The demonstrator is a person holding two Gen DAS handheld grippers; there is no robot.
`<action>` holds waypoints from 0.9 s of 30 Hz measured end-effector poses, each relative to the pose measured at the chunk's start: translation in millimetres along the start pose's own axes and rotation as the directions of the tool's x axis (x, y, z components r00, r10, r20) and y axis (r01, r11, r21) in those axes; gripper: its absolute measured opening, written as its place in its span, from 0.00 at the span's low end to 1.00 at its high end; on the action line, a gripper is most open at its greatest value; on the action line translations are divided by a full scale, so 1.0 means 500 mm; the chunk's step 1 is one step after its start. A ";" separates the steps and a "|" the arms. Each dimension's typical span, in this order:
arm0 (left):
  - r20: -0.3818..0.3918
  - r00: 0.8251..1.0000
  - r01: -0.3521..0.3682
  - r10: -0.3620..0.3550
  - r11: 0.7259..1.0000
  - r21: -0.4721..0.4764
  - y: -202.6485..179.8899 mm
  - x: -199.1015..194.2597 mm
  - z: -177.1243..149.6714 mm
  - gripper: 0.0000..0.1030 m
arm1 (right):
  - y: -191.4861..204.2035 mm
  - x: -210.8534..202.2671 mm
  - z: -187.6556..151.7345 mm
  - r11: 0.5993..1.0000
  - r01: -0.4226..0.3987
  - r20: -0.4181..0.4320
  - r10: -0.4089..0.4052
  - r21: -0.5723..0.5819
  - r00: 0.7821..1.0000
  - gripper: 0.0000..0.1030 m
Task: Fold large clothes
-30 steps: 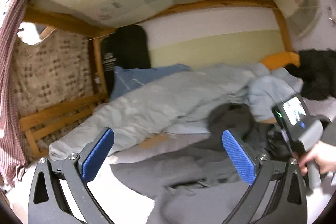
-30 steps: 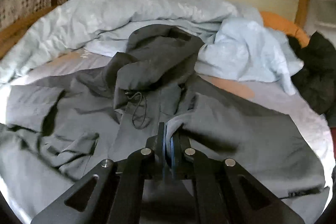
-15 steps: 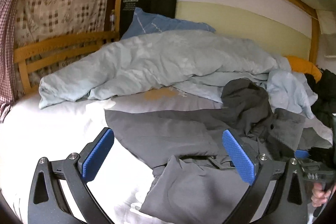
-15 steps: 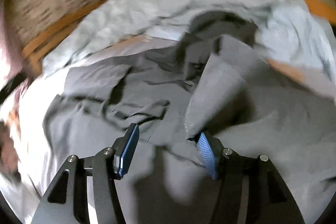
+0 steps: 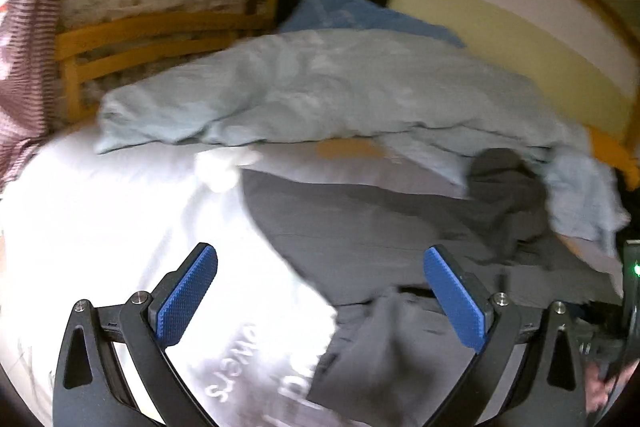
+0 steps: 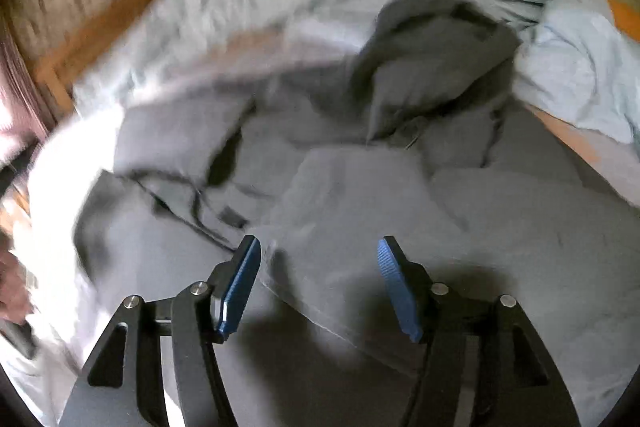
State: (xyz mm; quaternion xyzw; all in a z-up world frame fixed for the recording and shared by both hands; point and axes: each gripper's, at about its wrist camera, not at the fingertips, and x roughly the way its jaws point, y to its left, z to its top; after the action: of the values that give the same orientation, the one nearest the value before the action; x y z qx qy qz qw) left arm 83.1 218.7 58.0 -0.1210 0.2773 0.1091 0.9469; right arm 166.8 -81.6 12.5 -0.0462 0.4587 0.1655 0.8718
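Judging from how the grey hooded jacket [image 6: 400, 187] lies on the bed [image 5: 100, 227], I reckon I am early in the fold: one front panel is laid over the middle of the body, but the hood [image 6: 432, 67] is rumpled up against the pale blue duvet [image 5: 320, 87], the far sleeve is bunched and creased, and the whole thing is not yet squared into a packet. I judge both sleeves and the lengthwise folds are left to do. My right gripper [image 6: 318, 283] has just been opening; its jaws now stand moderately apart over the folded panel's edge, with cloth below them but nothing pressed between the pads. My left gripper [image 5: 320, 295] stands wide, empty, above the jacket's near edge where grey cloth meets the white sheet. Both views are blurred, so finer creases I cannot tell.
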 end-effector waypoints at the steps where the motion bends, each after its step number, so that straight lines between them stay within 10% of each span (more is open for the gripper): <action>1: -0.010 1.000 0.013 -0.013 1.000 -0.010 0.003 0.004 0.001 1.00 | 0.021 0.016 0.004 0.999 0.019 -0.010 -0.019 -0.029 1.000 0.61; 4: -0.007 0.999 0.044 -0.044 0.999 0.002 -0.003 0.001 0.001 1.00 | 0.051 0.052 0.028 1.000 0.022 -0.051 -0.022 -0.014 0.998 0.70; 8: 0.018 1.000 0.019 -0.020 0.999 0.047 -0.019 -0.002 -0.005 1.00 | 0.051 0.110 0.050 0.960 0.277 -0.122 -0.273 0.022 0.954 0.76; 14: -0.048 0.998 0.045 -0.040 0.993 0.107 -0.063 0.024 -0.027 1.00 | 0.008 0.111 0.099 0.961 0.187 -0.090 -0.172 0.202 0.981 0.15; 20: -0.008 0.998 0.060 -0.059 0.986 0.155 -0.087 0.005 -0.029 1.00 | 0.024 0.038 0.131 0.954 0.227 0.125 -0.254 0.197 0.959 0.06; 27: -0.023 0.998 0.062 -0.060 0.989 0.131 -0.084 0.014 -0.027 1.00 | 0.042 -0.077 0.198 0.982 0.104 0.375 -0.156 0.155 0.914 0.01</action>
State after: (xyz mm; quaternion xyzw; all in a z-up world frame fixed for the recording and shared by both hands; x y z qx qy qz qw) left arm 93.5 176.0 50.3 -0.0680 0.2891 0.0605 0.9530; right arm 217.5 -48.2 102.2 0.0145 0.2842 0.0824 0.9551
